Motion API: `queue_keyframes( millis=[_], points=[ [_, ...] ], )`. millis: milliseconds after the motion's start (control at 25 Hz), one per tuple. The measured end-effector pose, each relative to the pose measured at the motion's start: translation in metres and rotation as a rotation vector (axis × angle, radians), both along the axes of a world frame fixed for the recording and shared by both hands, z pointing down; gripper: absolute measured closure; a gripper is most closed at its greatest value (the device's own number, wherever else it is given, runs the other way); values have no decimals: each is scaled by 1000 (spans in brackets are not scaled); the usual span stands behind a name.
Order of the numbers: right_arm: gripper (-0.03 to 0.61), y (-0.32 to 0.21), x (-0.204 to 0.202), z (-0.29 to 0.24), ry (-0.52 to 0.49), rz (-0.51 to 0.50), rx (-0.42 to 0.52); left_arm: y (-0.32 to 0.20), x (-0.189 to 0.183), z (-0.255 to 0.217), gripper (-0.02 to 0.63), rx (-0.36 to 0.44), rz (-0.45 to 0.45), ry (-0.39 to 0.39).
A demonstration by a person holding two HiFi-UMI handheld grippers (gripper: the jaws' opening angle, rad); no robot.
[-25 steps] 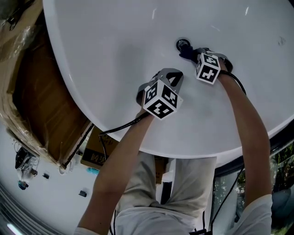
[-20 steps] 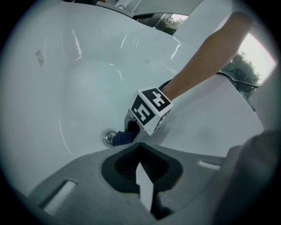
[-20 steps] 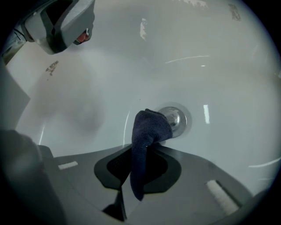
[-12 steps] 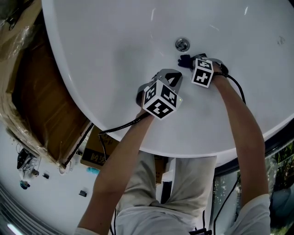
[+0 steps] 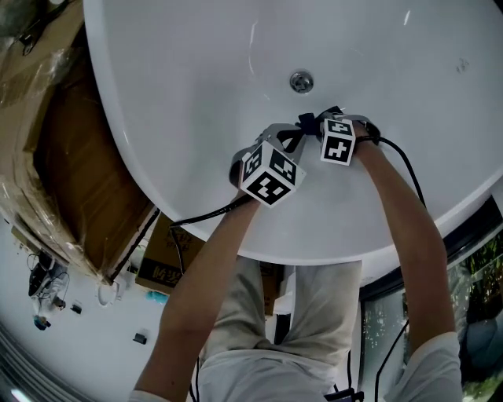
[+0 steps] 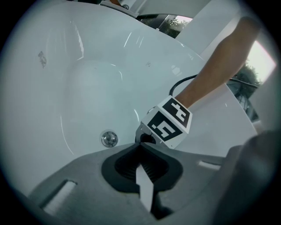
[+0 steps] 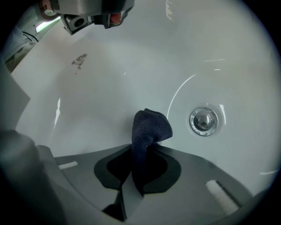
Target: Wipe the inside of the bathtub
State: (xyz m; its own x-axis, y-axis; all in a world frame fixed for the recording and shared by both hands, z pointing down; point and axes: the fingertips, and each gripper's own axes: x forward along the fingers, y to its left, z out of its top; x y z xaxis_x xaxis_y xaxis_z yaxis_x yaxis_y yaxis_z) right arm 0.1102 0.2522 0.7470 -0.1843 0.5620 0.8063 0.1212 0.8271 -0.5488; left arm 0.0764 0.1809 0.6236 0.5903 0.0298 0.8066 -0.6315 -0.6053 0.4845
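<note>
The white bathtub (image 5: 181, 71) fills the head view, its round metal drain (image 5: 301, 81) bare on the floor. My right gripper (image 5: 314, 126) is shut on a dark blue cloth (image 7: 149, 129), whose bunched end presses on the tub surface just left of the drain (image 7: 203, 120). My left gripper (image 5: 289, 137) hangs close beside it over the near wall, shut with nothing in it. In the left gripper view the right gripper's marker cube (image 6: 169, 123) sits right in front of the jaws, with the drain (image 6: 109, 139) to its left.
A brown wrapped panel (image 5: 63, 157) leans along the tub's left side. A cardboard box (image 5: 161, 267) and small items lie on the floor beside it. A faucet fixture (image 7: 94, 13) sits on the far rim, with a small dark smudge (image 7: 79, 60) below it.
My right gripper has drawn the cloth back from the drain toward the near wall and close to the left gripper, uncovering the drain. The left gripper barely moved.
</note>
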Motion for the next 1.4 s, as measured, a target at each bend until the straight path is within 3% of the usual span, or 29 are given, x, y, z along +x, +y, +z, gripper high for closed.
queue_keyframes(
  millis=[720,1400],
  points=[
    [528,31,4,-76,-30,-55,-114,-4,1,-43,618,15,22,18],
    [529,62,12,-150,-21,-33,-187,18,13,-89,618,26,84,54]
  ],
)
